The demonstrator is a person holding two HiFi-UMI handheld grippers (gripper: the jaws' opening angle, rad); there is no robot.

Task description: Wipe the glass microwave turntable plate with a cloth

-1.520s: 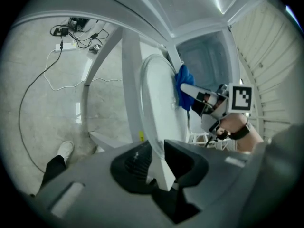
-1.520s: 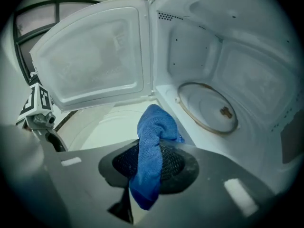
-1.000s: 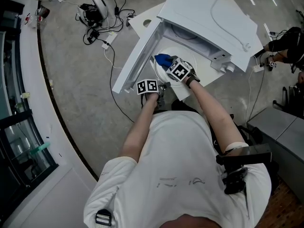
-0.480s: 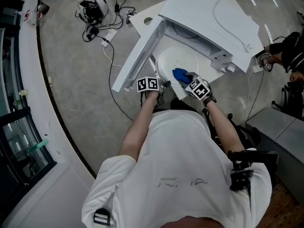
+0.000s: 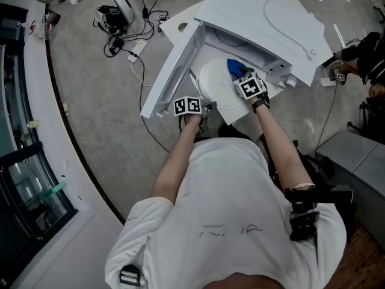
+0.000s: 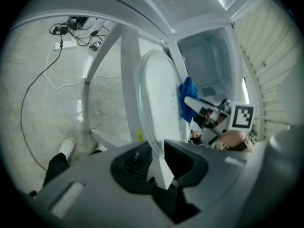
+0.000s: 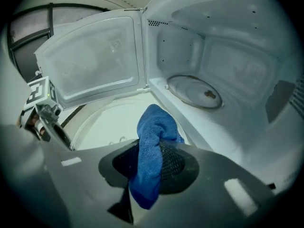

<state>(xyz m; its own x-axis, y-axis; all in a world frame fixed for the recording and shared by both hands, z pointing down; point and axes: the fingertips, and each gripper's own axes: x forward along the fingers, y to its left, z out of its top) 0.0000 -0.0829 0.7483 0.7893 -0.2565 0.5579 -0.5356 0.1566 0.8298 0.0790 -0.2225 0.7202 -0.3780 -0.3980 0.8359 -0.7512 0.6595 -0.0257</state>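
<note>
The round glass turntable plate (image 5: 218, 84) is held out in front of the open white microwave (image 5: 264, 23). My left gripper (image 5: 201, 112) is shut on the plate's near rim (image 6: 153, 146); the plate (image 6: 156, 103) rises edge-on from its jaws. My right gripper (image 5: 240, 77) is shut on a blue cloth (image 5: 236, 68) at the plate's far right edge, by the oven mouth. In the right gripper view the cloth (image 7: 152, 151) hangs from the jaws onto the plate (image 7: 114, 125). The cloth (image 6: 189, 99) and right gripper (image 6: 209, 113) also show in the left gripper view.
The microwave door (image 5: 171, 71) stands open to the left of the plate. Inside the cavity lies the round turntable recess (image 7: 192, 91). Cables and a power strip (image 5: 123, 32) sprawl on the grey floor at the far left. A shoe (image 6: 66, 148) shows below.
The right gripper has swept the blue cloth across the plate, from its left side round the near edge to its far right edge. The left gripper has kept still on the rim.
</note>
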